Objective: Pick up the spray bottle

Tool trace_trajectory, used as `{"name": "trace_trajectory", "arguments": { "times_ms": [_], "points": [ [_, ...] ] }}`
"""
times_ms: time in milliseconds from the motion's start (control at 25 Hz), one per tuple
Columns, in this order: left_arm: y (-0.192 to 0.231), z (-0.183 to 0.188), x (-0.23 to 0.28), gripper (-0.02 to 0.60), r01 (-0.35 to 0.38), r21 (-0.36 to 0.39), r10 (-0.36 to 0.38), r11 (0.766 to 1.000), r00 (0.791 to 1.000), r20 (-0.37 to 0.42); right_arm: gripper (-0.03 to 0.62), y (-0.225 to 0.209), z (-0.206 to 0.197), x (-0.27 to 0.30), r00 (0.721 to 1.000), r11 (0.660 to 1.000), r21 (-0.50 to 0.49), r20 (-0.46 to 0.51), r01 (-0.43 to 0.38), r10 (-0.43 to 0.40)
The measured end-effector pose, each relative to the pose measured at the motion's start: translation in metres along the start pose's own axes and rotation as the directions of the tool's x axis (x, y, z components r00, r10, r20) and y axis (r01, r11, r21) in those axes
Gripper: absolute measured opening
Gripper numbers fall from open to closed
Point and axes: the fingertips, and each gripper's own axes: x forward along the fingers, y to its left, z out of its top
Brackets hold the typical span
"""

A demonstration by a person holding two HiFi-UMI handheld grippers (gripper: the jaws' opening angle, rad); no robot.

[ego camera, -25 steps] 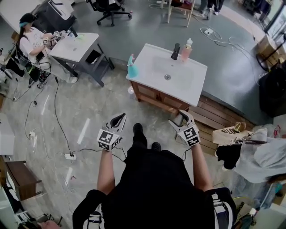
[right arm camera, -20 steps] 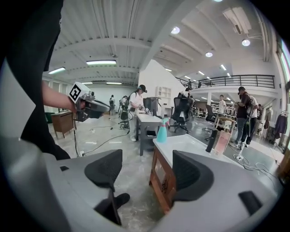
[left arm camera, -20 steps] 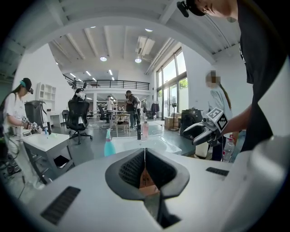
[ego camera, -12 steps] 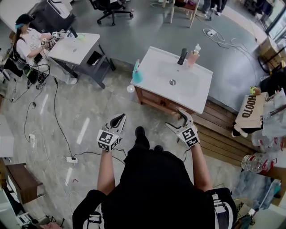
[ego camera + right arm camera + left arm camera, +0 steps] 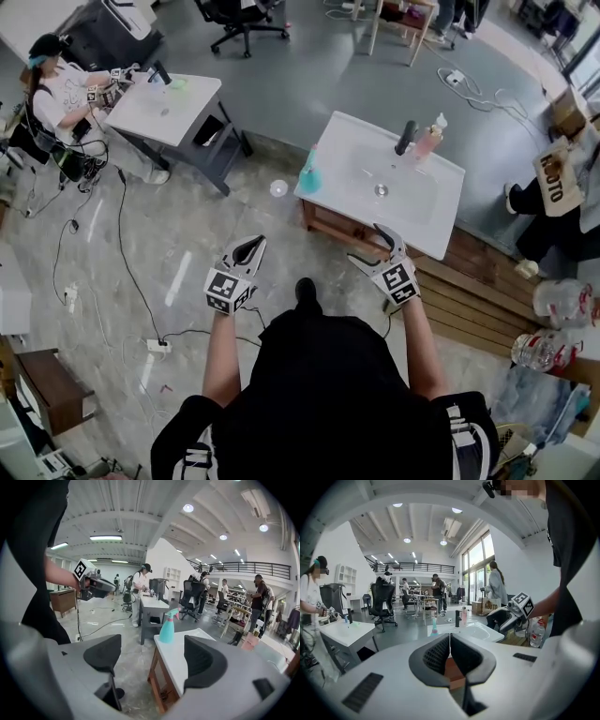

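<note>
A teal spray bottle (image 5: 309, 176) with a pink trigger stands upright on the left corner of a white sink counter (image 5: 349, 214). In the right gripper view the spray bottle (image 5: 168, 626) shows ahead between the jaws, well beyond them. My right gripper (image 5: 374, 249) is just short of the counter's near edge, its jaws opening with nothing between them. My left gripper (image 5: 248, 251) is over the floor to the left of the counter, shut and empty. The left gripper view catches the spray bottle (image 5: 434, 629) far off above the closed jaws.
A black faucet (image 5: 405, 137) and a pink soap bottle (image 5: 428, 139) stand at the counter's back. A second white table (image 5: 164, 98) with a seated person (image 5: 56, 84) is far left. Cables and a power strip (image 5: 156, 345) lie on the floor. Wooden boards (image 5: 478, 281) lie right.
The sink counter and bottle have come closer and shifted right in the head view as the person walked forward. The right jaws have spread wider. The left jaws stay shut.
</note>
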Motion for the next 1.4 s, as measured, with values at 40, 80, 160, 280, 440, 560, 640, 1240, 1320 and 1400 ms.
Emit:
{"name": "trace_trajectory", "arguments": {
  "times_ms": [40,80,160,280,440,560,640,1240,1320,1400],
  "points": [
    [0.01,-0.001,0.0,0.025,0.0,-0.002,0.0,1.0,1.0,-0.001,0.439,0.0,0.005,0.009,1.0,1.0,-0.002,0.001,-0.002,0.002],
    [0.02,-0.001,0.001,0.025,0.001,-0.003,-0.001,1.0,1.0,0.001,0.439,0.0,0.009,0.018,1.0,1.0,-0.004,0.0,-0.002,0.002],
    [0.038,0.0,0.002,0.025,0.006,-0.001,-0.006,1.0,1.0,0.005,0.439,-0.001,0.016,0.034,1.0,1.0,-0.007,-0.007,-0.002,0.002],
    [0.066,0.002,0.001,0.025,0.008,0.001,-0.008,1.0,1.0,0.012,0.439,0.0,0.026,0.058,1.0,1.0,-0.012,-0.017,-0.004,0.003],
    [0.099,-0.001,-0.002,0.025,0.012,-0.008,-0.012,1.0,1.0,0.008,0.439,0.0,0.044,0.085,1.0,1.0,-0.012,-0.02,0.002,-0.002],
    [0.121,0.0,0.001,0.025,0.013,-0.017,-0.013,1.0,1.0,0.009,0.439,-0.002,0.055,0.103,1.0,1.0,-0.009,-0.016,0.003,-0.003],
    [0.13,0.002,0.006,0.025,0.013,-0.022,-0.012,1.0,1.0,0.016,0.439,-0.003,0.058,0.111,1.0,1.0,-0.005,-0.017,0.003,-0.003],
    [0.156,0.008,0.04,0.025,-0.087,-0.076,0.087,0.993,0.996,0.003,0.439,-0.064,0.052,0.158,0.997,0.997,-0.01,-0.036,-0.073,0.073],
    [0.163,0.013,0.049,0.025,-0.11,-0.08,0.111,0.991,0.994,0.001,0.439,-0.081,0.056,0.17,0.995,0.995,-0.029,-0.037,-0.091,0.09],
    [0.17,0.017,0.057,0.025,-0.129,-0.082,0.129,0.988,0.992,-0.004,0.439,-0.093,0.06,0.183,0.993,0.993,-0.051,-0.036,-0.111,0.109]
  ]
}}
